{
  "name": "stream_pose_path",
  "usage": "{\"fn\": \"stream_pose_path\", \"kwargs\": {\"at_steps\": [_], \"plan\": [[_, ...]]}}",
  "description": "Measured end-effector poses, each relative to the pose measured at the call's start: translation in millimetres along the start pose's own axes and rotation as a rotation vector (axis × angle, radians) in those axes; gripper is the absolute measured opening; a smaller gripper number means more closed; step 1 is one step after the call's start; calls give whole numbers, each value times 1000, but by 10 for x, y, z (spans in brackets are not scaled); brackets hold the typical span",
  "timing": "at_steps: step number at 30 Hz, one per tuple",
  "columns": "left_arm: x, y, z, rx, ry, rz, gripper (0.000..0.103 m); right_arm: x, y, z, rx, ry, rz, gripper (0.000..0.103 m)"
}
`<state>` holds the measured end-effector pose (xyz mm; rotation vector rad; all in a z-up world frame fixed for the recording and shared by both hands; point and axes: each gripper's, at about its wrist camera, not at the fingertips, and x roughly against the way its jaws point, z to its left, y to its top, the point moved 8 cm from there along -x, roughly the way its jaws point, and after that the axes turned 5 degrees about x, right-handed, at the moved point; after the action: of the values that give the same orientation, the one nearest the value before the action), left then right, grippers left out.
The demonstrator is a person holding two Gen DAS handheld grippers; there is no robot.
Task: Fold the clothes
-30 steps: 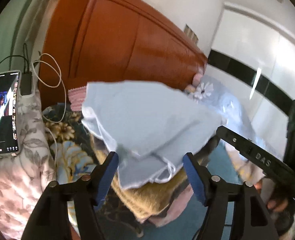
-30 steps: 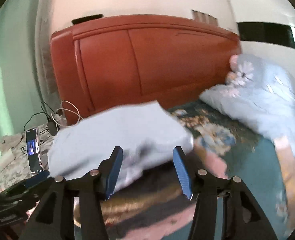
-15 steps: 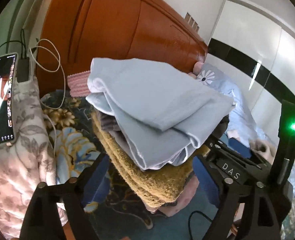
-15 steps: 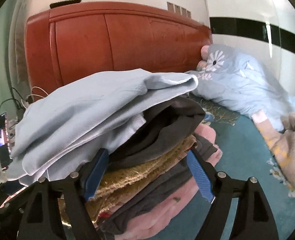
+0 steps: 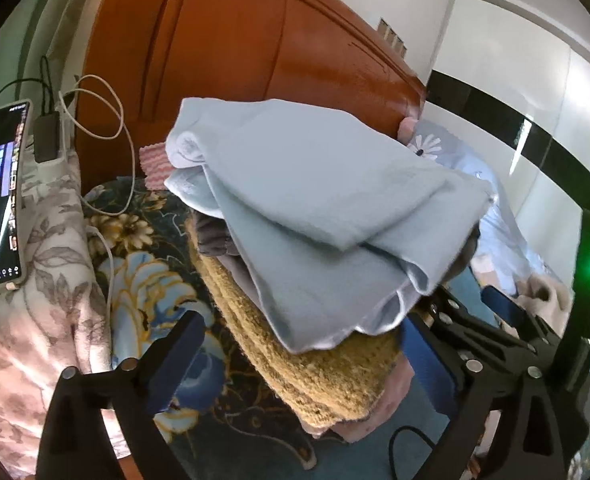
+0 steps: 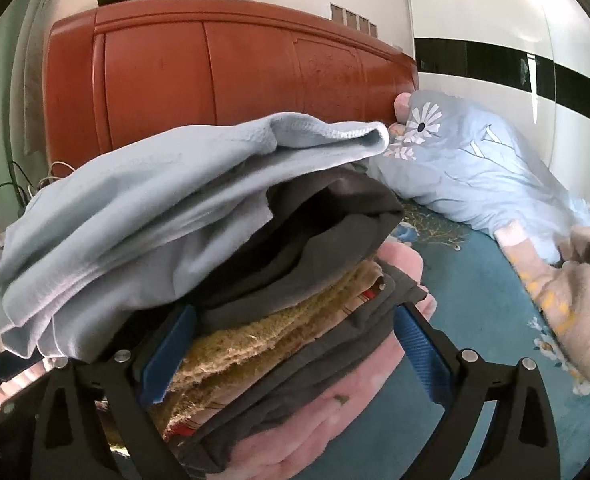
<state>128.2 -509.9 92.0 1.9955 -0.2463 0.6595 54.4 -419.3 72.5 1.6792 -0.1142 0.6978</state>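
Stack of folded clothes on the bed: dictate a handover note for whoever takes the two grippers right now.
Left gripper: jaws opening, holding nothing, at the stack's near corner.
Right gripper: jaws opening, nothing gripped, fingers either side of the stack's edge.
Light blue folded garment lies on top of the stack, over a dark grey garment, a mustard knit and a pink fleece.
Done: blue garment folded and stacked.
Left: a beige garment lies unfolded on the teal bedspread.
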Motion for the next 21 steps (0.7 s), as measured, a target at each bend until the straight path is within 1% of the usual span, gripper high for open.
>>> {"fn": "stream_pose_path", "kwargs": {"at_steps": [4,9,16,21], "plan": [[-20,4,8,-1,10,-6,103,14,-11,-8,18,-15,-7,99],[-17,7,-17,3,8,-19,103,38,-13,-32,18,-11,-1,99],[-30,11,-22,9,7,-18,103,61,-8,-44,27,-26,-8,99],[-71,-3,3,29,-4,1,103,54,-12,-46,21,-29,-5,99]]}}
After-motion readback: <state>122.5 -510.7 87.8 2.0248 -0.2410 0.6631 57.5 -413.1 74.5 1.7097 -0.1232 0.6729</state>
